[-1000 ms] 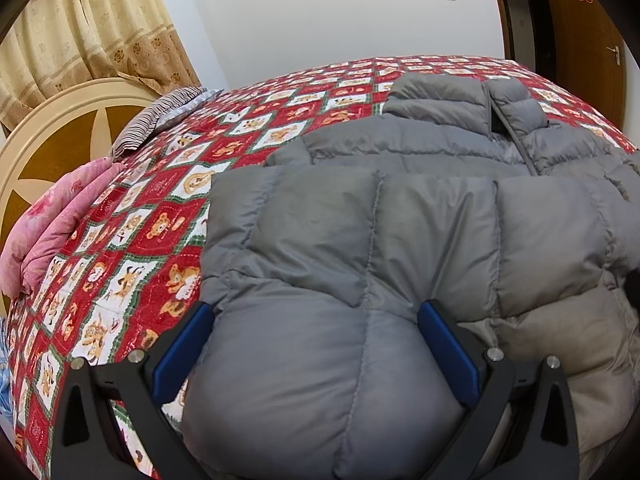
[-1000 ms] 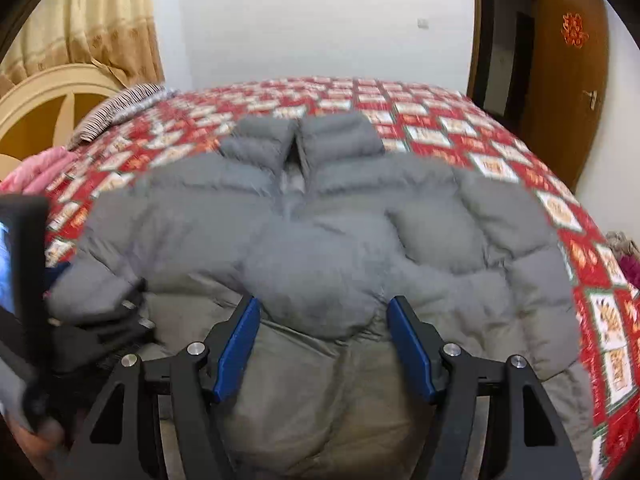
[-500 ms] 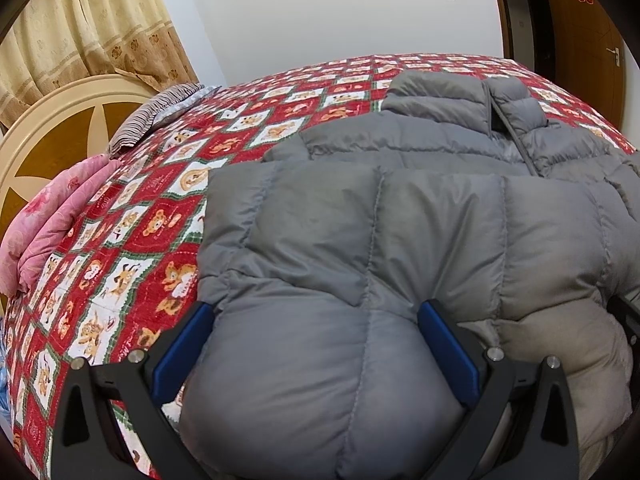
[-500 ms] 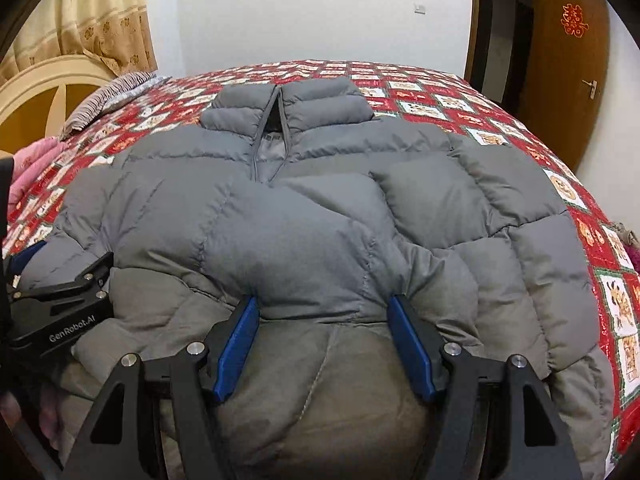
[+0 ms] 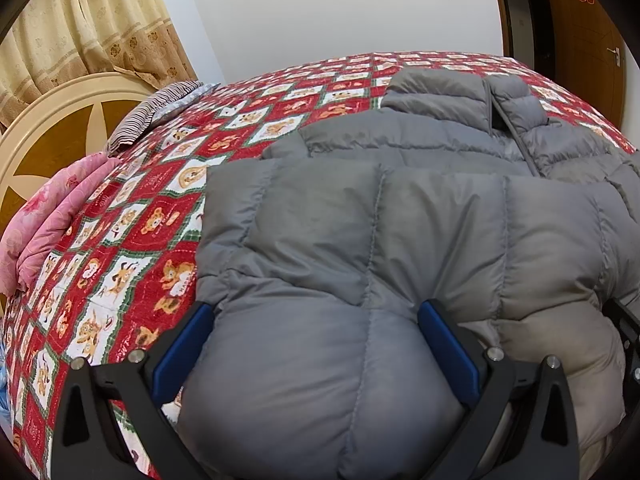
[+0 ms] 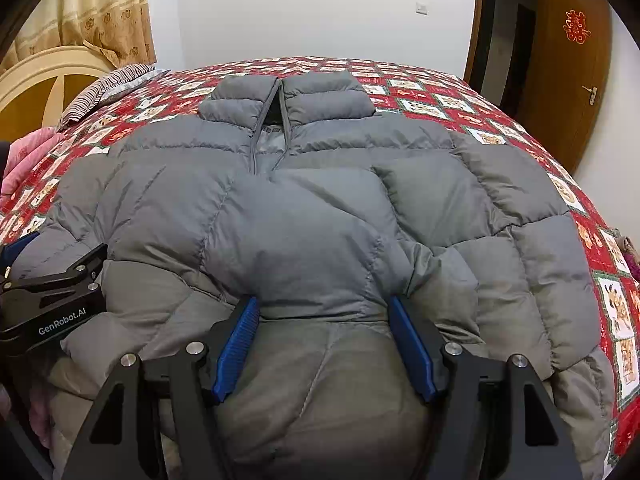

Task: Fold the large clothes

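Grey puffer jacket (image 6: 304, 216) on bed, between both spread tongs (image 6: 324, 344)

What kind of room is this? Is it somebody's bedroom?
Most likely a bedroom at home. A grey puffer jacket lies on a big bed with a red cartoon quilt, a rounded headboard stands at one end, and curtains hang behind it.

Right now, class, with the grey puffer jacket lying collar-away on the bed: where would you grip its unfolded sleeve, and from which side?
Grip the unfolded sleeve near its cuff end, coming from the jacket hem side. It lies flat, angled outward over the quilt, clear of the body.
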A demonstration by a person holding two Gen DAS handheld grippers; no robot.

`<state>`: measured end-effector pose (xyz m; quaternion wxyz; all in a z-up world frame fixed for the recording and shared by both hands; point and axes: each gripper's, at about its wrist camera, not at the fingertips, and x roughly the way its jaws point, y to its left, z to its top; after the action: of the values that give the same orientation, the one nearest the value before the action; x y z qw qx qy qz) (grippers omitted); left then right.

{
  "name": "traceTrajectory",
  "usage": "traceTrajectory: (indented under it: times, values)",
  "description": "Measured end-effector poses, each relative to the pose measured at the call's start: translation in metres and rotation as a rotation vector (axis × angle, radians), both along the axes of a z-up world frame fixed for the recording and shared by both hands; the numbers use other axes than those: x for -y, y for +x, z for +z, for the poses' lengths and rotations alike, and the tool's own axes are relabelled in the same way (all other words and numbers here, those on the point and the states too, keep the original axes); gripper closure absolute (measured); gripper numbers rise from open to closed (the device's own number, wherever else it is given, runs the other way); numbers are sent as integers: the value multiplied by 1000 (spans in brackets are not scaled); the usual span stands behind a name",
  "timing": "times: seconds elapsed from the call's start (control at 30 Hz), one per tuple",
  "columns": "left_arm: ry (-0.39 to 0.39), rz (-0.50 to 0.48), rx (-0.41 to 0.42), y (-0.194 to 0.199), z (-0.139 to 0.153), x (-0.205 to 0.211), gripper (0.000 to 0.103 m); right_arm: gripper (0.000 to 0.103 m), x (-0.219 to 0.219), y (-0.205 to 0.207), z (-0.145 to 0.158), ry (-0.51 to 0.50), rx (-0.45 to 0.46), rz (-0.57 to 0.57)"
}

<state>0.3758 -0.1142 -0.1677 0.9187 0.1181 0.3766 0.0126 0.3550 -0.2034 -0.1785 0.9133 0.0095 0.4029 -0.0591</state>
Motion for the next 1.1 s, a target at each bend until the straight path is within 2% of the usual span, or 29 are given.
traceTrajectory:
  times: [0.63,0.73,0.83,0.9,0.97,1.1]
  values:
    - [-11,-15,-39,2,6,-6,0,35,-4,2,1,-40,-12,0]
    - [9,-23,-45,-3,23,-10,0,33,-6,1,9,-54,-45,38]
    - [-30,-39,41,-10,59,-17,0,27,3,3,33,-2,-52,91]
    - [-39,-59,81,-1,80,-14,0,26,12,11,51,13,-23,90]
    - [-39,-84,70,20,89,-6,0,19,27,29,68,53,-2,65]
    - [-27,-91,45,75,93,16,0,17,51,77,81,86,-12,11]
